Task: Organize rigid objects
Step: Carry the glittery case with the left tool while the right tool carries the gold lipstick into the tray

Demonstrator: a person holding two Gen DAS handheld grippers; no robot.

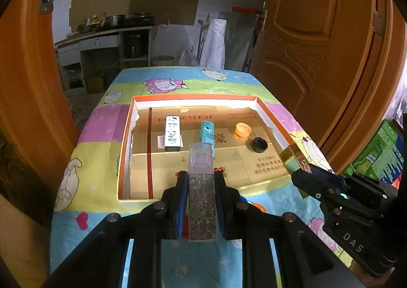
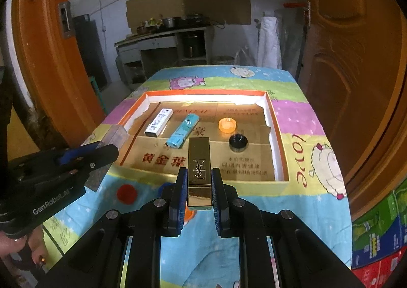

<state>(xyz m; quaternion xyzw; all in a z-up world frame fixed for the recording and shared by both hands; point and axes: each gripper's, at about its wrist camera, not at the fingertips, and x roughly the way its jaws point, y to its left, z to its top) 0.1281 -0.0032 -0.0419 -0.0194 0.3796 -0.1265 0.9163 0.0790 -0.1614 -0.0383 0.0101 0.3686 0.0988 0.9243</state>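
My left gripper [image 1: 201,176] is shut on a long clear case with a flowered lower half [image 1: 202,193], held over the near rim of the shallow orange-edged box [image 1: 193,97]. My right gripper [image 2: 199,173] is shut on a gold lipstick case [image 2: 199,168], also above the box's near edge. Each gripper shows in the other's view: the right one [image 1: 301,168] with the gold case [image 1: 293,158], the left one [image 2: 112,145] with the clear case [image 2: 115,135]. Inside the box lie a white carton [image 1: 173,132], a blue lighter [image 1: 207,135], an orange cap [image 1: 243,129] and a black cap [image 1: 260,145].
The box [image 2: 276,120] rests on a table under a cartoon-print cloth [image 2: 305,114]. Small red [image 2: 126,193] and orange caps lie on the cloth beneath my grippers. Orange doors flank the table; a kitchen counter stands behind. Coloured cartons [image 2: 376,237] are stacked at the right.
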